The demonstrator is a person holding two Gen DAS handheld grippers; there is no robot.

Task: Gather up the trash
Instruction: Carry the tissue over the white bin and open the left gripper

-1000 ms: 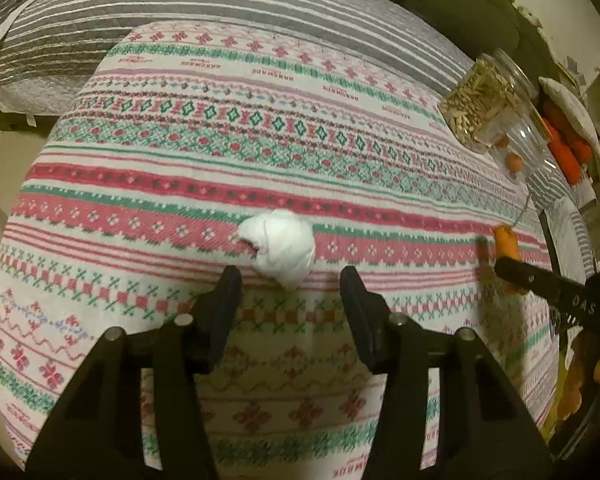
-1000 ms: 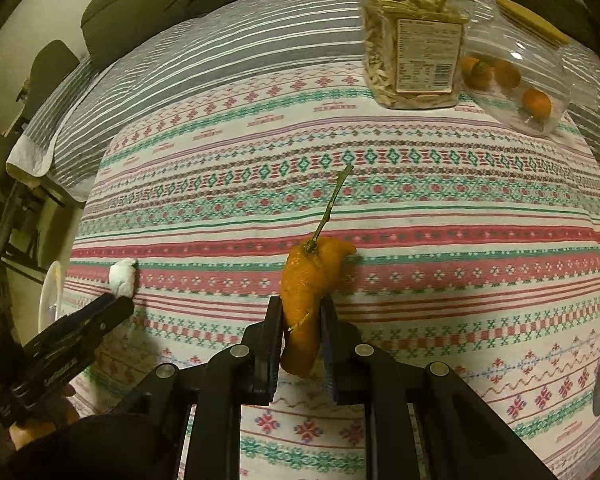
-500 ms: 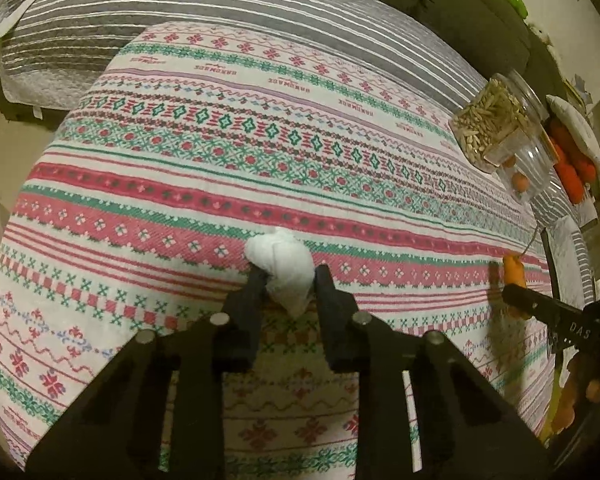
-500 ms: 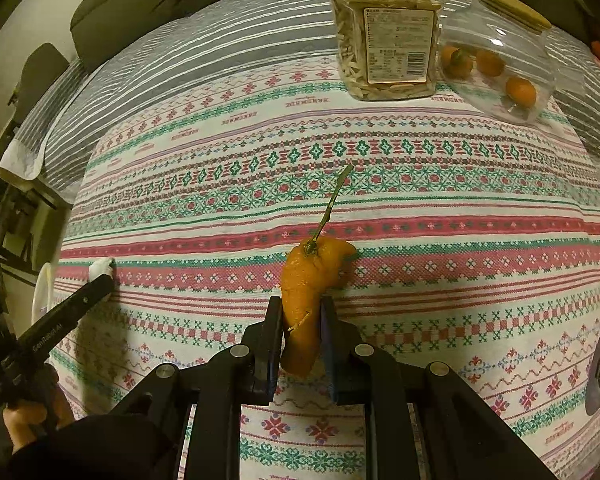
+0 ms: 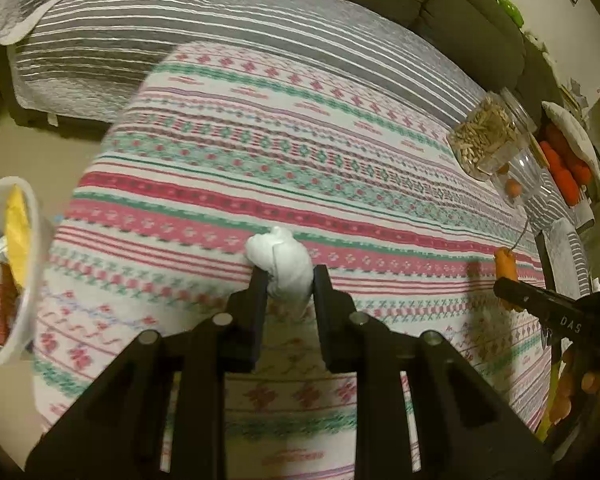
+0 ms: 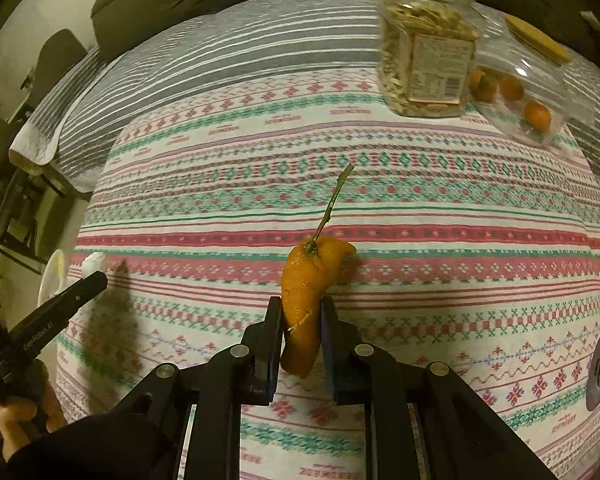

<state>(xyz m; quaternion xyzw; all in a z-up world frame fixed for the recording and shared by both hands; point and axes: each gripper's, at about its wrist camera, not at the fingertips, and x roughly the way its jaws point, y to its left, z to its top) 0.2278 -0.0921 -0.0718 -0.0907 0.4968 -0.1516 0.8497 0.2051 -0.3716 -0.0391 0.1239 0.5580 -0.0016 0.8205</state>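
A crumpled white tissue ball (image 5: 281, 264) is pinched in my left gripper (image 5: 288, 280), which is shut on it just above the patterned tablecloth (image 5: 300, 168). My right gripper (image 6: 300, 312) is shut on a piece of orange peel with a green stem (image 6: 306, 280), held over the cloth. In the left wrist view the peel (image 5: 505, 265) and the right gripper show at the far right. In the right wrist view the left gripper (image 6: 96, 278) and the tissue (image 6: 93, 262) show at the left edge.
A white bin (image 5: 28, 280) with a yellow wrapper and a red can stands at the table's left edge. A jar of seeds (image 6: 424, 68) and a clear box of small oranges (image 6: 528, 96) stand at the back right. A grey striped sofa cover (image 5: 220, 32) lies behind.
My left gripper closed on the tissue ball and moved with it towards the table's left edge, bringing the white bin into view. The right gripper kept its hold on the peel.
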